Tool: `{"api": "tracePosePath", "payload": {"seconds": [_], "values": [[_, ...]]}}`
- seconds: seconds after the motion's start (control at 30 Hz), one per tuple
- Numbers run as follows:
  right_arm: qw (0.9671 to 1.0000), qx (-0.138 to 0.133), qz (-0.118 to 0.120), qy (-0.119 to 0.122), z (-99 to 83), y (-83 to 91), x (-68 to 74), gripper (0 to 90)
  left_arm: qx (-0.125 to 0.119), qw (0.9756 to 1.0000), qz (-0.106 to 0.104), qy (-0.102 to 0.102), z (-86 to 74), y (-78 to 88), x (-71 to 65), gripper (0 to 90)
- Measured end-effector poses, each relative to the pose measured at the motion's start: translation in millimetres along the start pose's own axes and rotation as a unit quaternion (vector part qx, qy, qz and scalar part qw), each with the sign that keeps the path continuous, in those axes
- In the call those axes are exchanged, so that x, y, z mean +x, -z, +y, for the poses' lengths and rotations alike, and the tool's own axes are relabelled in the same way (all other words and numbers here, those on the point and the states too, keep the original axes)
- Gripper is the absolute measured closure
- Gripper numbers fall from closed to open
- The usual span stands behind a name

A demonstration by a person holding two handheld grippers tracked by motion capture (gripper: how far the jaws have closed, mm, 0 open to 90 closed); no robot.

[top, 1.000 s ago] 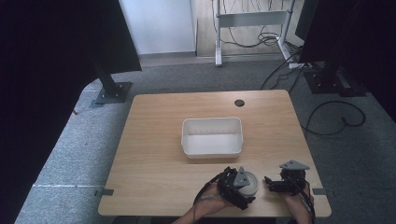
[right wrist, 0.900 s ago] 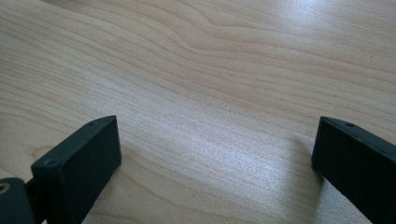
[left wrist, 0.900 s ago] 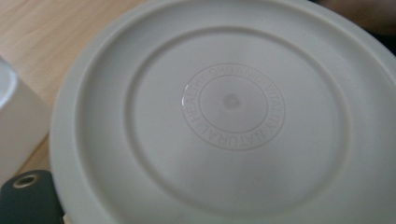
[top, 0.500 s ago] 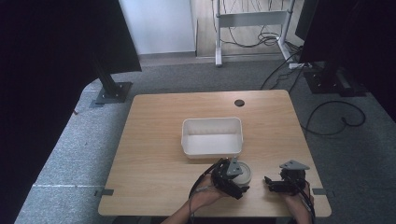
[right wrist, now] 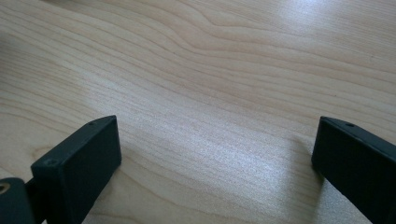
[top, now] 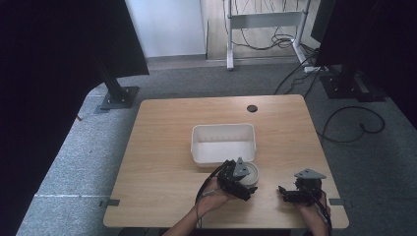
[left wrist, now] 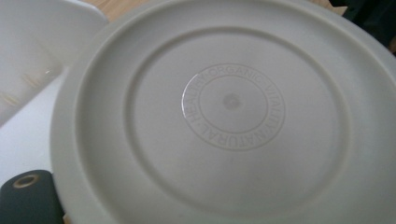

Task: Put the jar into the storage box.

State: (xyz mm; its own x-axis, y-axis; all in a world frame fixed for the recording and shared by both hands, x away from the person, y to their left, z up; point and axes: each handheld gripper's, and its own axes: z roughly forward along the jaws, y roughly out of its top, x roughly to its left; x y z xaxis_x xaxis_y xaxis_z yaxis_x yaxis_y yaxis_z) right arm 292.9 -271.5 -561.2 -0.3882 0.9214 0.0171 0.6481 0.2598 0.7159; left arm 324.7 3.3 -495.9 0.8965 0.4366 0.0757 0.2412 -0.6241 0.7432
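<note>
A round pale grey dish (top: pixel 251 173) is lifted off the wooden table (top: pixel 162 147), just in front of the white rectangular bin (top: pixel 223 129). My left gripper (top: pixel 242 183) is shut on the dish's near edge. The left gripper view looks close onto the dish's (left wrist: pixel 219 112) ringed face with an embossed round stamp. One black finger (left wrist: pixel 28 198) shows at its lower left, and the bin's wall (left wrist: pixel 32 42) stands behind. My right gripper (top: pixel 286 192) rests low at the table's front right, open. Its jaws (right wrist: pixel 210 158) stand wide apart over bare wood.
A dark cable hole (top: pixel 252 107) sits near the table's far edge. The bin holds nothing that I can see. Black stands (top: pixel 118 93) and cables (top: pixel 354 123) lie on the grey carpet around the table.
My left gripper has carried the dish up and away from the front edge, toward the bin's near right corner. The right gripper has stayed where it was.
</note>
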Motion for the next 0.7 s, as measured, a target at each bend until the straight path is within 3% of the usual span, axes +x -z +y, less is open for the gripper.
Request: {"api": "tracePosePath", "payload": {"seconds": [0.7], "values": [[1.0,0.0,0.0,-0.001,0.0,0.0,0.1,0.9,0.01,0.999,0.039,0.019,2.3,-0.3,28.0,9.7]]}}
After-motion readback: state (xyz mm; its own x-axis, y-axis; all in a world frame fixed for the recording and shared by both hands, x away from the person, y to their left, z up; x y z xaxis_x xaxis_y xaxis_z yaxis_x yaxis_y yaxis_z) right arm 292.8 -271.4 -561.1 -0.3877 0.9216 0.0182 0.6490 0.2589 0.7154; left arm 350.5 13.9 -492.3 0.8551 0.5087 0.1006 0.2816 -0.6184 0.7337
